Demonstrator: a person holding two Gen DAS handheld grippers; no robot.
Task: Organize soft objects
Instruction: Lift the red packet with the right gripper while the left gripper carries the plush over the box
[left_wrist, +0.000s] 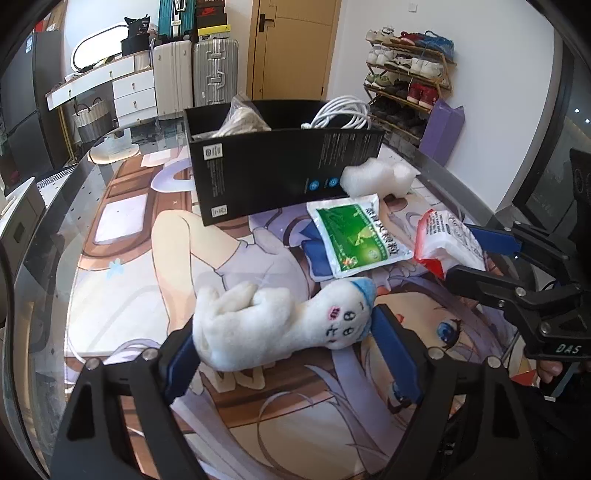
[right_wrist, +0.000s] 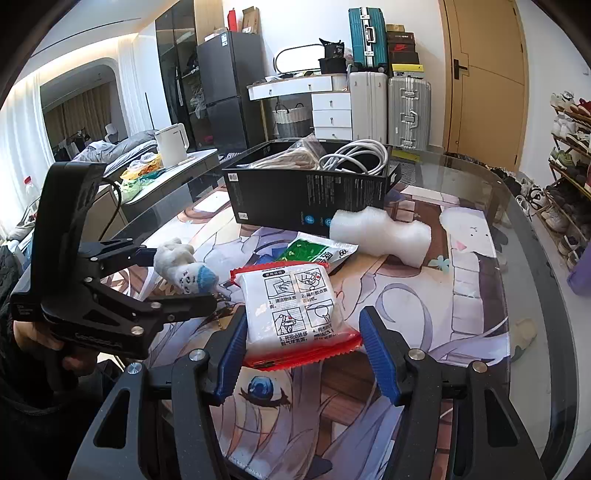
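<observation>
Two hand-held grippers with blue ribbed pads work over a glass-topped table (right_wrist: 532, 236) covered by a printed anime-figure mat (left_wrist: 147, 258). The left gripper (left_wrist: 286, 343) frames a white plush toy with a small stitched face and a blue cap (left_wrist: 273, 321); the toy lies between the pads, its body against the left pad, while the right pad sits just beside its head, and I cannot tell whether it presses. From the other camera the same left gripper (right_wrist: 184, 277) reaches in from the left with the plush toy (right_wrist: 184, 269) at its tips.

The right gripper (right_wrist: 303, 343) stands about half spread around a white plastic pack with a red crimped edge and printed instruction panels (right_wrist: 295, 314). Its left pad touches the pack's side; the right pad stands just clear of it, so nothing is pinched. In the left camera this right gripper (left_wrist: 480, 258) enters from the right edge, its tips at the white pack (left_wrist: 447, 240).

Beside the pack lies a green-and-white foil sachet (left_wrist: 354, 236), and behind that a lumpy white foam block (left_wrist: 376, 177) rests against a tall open black cardboard box (left_wrist: 280, 173). Inside the box sit a coiled white cable (right_wrist: 354, 155) and a clear bag of pale material (right_wrist: 295, 155).
</observation>
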